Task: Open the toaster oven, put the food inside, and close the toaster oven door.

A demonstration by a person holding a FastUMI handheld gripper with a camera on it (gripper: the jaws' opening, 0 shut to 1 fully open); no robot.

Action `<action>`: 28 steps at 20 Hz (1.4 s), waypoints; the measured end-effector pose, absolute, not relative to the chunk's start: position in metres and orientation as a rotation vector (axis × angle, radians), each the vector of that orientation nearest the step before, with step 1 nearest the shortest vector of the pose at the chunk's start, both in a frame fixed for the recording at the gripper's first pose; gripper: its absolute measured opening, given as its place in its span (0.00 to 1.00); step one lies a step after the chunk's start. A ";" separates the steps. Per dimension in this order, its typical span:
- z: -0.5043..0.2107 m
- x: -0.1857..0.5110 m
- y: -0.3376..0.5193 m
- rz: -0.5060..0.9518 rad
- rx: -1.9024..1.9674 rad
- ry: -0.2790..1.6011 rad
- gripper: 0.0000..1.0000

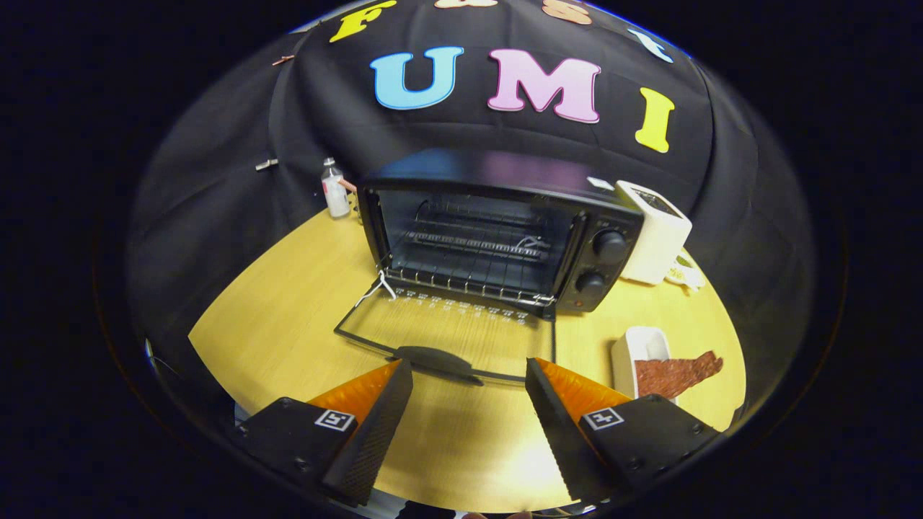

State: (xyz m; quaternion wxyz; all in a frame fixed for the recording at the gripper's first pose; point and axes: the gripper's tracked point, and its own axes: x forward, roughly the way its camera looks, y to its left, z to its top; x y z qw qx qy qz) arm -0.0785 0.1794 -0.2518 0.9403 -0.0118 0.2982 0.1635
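Standing on a wooden table (288, 324), the oven (497, 231) has its door (447, 335) fully open and lying flat toward the camera. Through the glass of the door the wood of the table shows. The dark handle (436, 359) of the door is at its near edge, just ahead of the gripper (469, 375) and between the lines of its 2 fingers. The gripper is wide open and holds nothing; its fingers (378, 418) stand well apart above the table, 1 on each side of the handle, and I cannot tell if they touch it. Inside the oven a wire rack (469, 245) is seen, and its front bar runs along the mouth of the oven. On the right side of the oven front there are 2 round knobs (609, 245), 1 above the other. The food (678, 373), a flat reddish-brown piece, lies partly in a white dish (634, 349) on the table, to the right of the open door and just beyond the right finger; 1 end of the piece sticks out over the rim of the dish. Beside the oven on the right stands a white box-like appliance (660, 231). Behind the left corner of the oven stands a small clear bottle (334, 189), near the black cloth wall (216, 180).
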 end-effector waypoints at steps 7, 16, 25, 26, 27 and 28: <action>-0.202 -0.077 0.094 0.304 -0.015 0.513 0.98; -0.214 -0.066 -0.033 0.202 0.052 0.571 0.98; -0.308 -0.024 -0.085 0.236 0.274 0.836 0.98; -0.319 -0.022 -0.088 0.235 0.287 0.866 0.97; -0.329 -0.021 -0.088 0.244 0.302 0.894 0.96; -0.337 -0.022 -0.087 0.257 0.320 0.917 0.89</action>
